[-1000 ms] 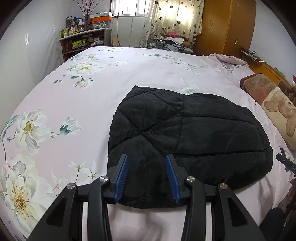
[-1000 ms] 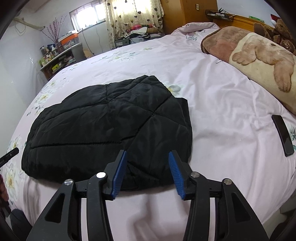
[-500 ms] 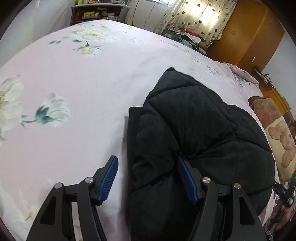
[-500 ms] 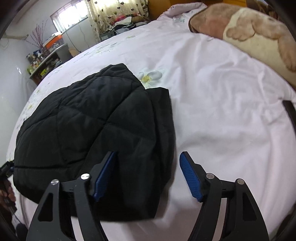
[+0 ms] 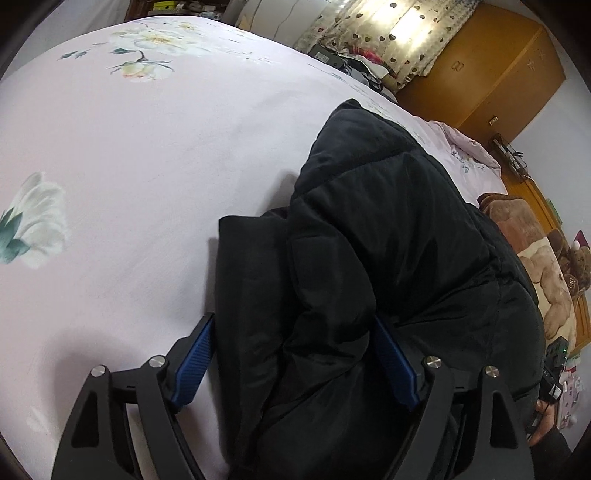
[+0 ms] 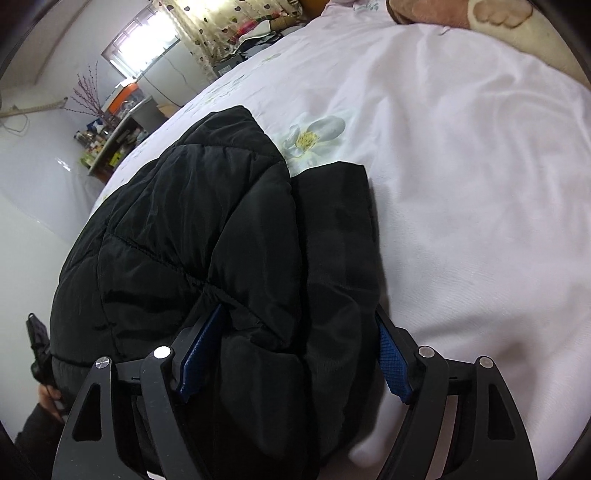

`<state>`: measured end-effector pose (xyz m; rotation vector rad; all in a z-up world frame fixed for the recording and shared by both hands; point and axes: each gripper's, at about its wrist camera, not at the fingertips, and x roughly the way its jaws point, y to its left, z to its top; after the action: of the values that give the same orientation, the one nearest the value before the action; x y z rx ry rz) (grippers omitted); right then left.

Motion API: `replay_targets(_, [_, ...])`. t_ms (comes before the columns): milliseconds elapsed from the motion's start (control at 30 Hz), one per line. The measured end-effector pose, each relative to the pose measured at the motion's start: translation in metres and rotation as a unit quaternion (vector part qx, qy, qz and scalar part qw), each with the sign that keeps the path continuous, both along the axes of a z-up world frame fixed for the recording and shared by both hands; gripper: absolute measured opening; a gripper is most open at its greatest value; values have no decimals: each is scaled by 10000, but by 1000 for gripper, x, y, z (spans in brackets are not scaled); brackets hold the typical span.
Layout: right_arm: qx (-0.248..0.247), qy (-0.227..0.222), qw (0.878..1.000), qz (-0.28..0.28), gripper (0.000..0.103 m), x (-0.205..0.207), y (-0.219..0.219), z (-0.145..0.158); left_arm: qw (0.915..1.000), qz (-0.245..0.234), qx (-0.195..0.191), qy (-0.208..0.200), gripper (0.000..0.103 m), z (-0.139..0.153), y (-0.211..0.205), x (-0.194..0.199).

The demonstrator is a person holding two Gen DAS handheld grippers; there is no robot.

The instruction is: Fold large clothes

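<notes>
While both tongs stand spread wide, each straddles an edge of the black padded jacket [image 5: 388, 258]. The left tongs [image 5: 291, 354] have just been opening: the jacket's folded edge fills the gap, the right-hand pad [image 5: 393, 369] sunk against the padding, the left-hand pad beside the fabric edge over the bed sheet [image 5: 129, 184]; nothing is clamped. The right tongs [image 6: 295, 354] have likewise just been opening, released, with the jacket's opposite edge bulging between the pads. The jacket lies folded in a thick bundle on the bed, on the pale floral sheet. Beyond the jacket stand a wooden wardrobe [image 5: 480, 70] and a heart-patterned curtain [image 5: 388, 33]. A bear-print blanket [image 5: 546, 280] lies to the jacket's right in the left view.
</notes>
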<state>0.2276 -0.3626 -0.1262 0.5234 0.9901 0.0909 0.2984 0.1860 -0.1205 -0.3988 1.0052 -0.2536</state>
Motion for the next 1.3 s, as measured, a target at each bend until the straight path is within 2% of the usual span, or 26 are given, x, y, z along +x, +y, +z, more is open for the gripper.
replay_targets(67, [166,27,9999,34,76,0,-2,-2,10000,-8,-61,-11,83,-1,2,0])
replay_targets(167, [331,15,9994,110,69,-6,-3,-4,9998,-7,-190,-73,82,-5,6,-10])
replay_targets(300, [360,3,9991,244,64,-5,-6,-9,9997,-91,-205,-68,82,-7,6,-5])
replay_targets(333, [322,6,9991,278,61,-1,-3,-9,9998,-128,-175,-47,82,-7,4,-2])
replay_targets(433, [180,17,9994,297,53,8,4,-7,9997,-237,-89,-2,76,-5,-3,7])
replay_targets(533, [112,61,9996,247,46,9,7,-4,9997,-243,23,-11,63,1,-7,6])
replay_targets(600, [-120,87,9996,232,38,7,12,5,9995,-223,204,-37,42,10,-9,1])
replay_targets(667, [-414,90,9988,228,29,4,21,20,9984,-214,504,-132,33,26,-14,-6])
replay_targets(700, [-486,88,9986,207,27,1,23,26,9975,-216,643,-193,30,35,-15,-11])
replay_targets(767, [-562,-19,9983,151,23,-6,26,46,9968,-212,699,-333,29,53,-11,-22])
replay_targets(967, [-634,-463,9966,235,21,-42,33,104,9951,-244,560,-772,28,107,9,-67])
replay_targets(1133, [-623,-728,9950,276,21,-62,44,132,9938,-151,454,-1008,28,134,30,-92])
replay_targets(1300, [-655,-949,9927,351,21,-58,60,152,9916,-57,454,-1208,28,157,38,-90])
